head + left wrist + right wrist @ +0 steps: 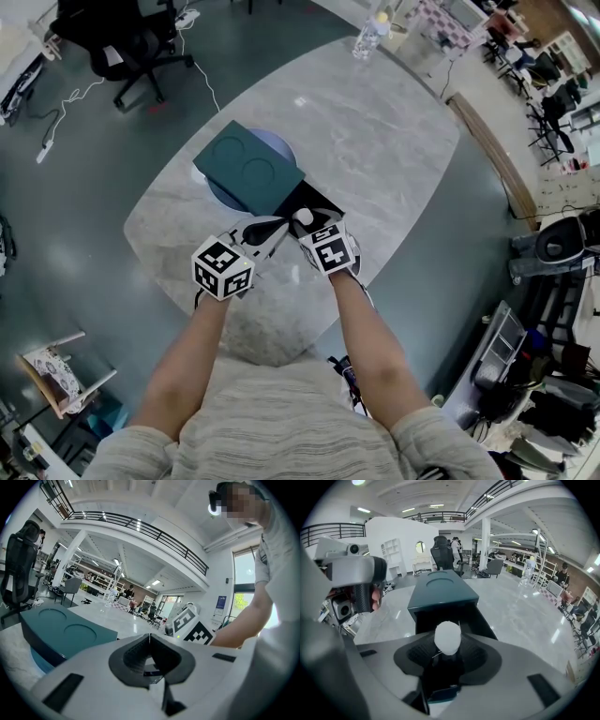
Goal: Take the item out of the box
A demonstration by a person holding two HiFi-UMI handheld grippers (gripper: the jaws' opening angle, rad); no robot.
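A dark teal box (248,167) with two round recesses in its lid lies on the marble table (384,141). Its black drawer (316,199) is pulled out toward me. My right gripper (305,221) is at the drawer's near end, shut on a white rounded item (303,217). In the right gripper view the white item (447,638) sits between the pads of the right gripper (447,645), with the open drawer (440,616) just behind it. My left gripper (269,228) is beside it on the left, jaws together and empty; the left gripper (150,637) points past the box (61,632).
A pale blue round base (223,194) shows under the box. At the table's far edge stands a clear bottle (369,36). On the floor at the back left is an office chair (131,42), and a small wooden seat (56,370) stands at the near left.
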